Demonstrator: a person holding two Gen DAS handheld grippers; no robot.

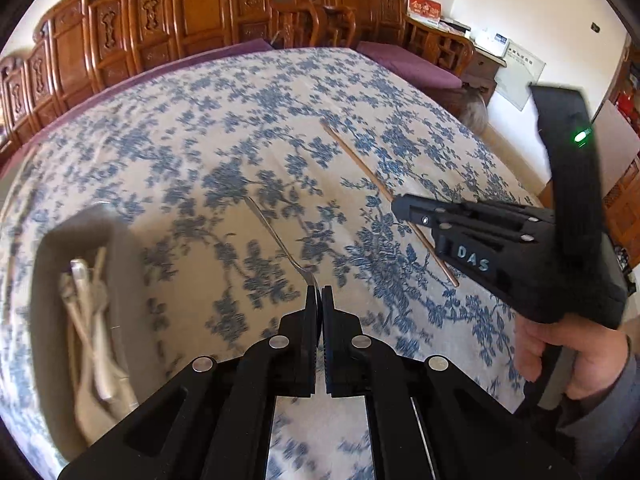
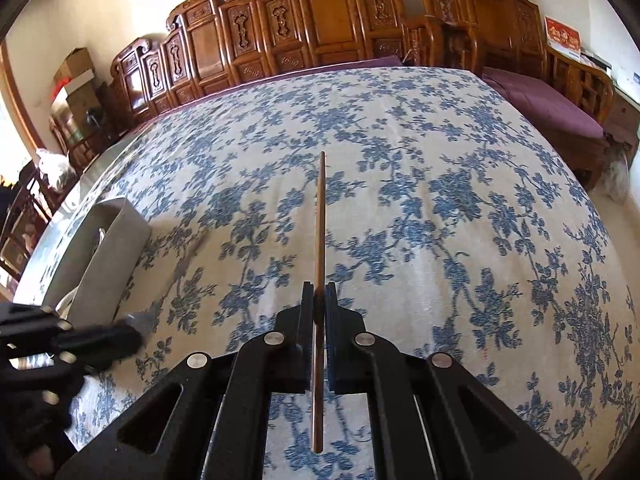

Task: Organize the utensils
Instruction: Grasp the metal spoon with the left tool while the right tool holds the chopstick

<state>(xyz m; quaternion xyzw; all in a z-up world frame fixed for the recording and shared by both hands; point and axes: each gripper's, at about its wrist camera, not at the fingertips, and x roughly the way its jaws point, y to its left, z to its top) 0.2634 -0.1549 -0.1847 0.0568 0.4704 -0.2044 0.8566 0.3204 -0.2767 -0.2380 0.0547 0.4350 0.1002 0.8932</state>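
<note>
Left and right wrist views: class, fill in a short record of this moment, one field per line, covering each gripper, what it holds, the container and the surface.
left gripper: shut on a metal utensil, handle pointing away
right gripper: shut on a wooden chopstick
grey tray: on the left, holds pale utensils
surface: floral tablecloth, blue on cream
background: carved wooden chairs

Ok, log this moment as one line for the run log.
left gripper: shut on metal utensil | right gripper: shut on chopstick | grey tray: holds utensils
</note>
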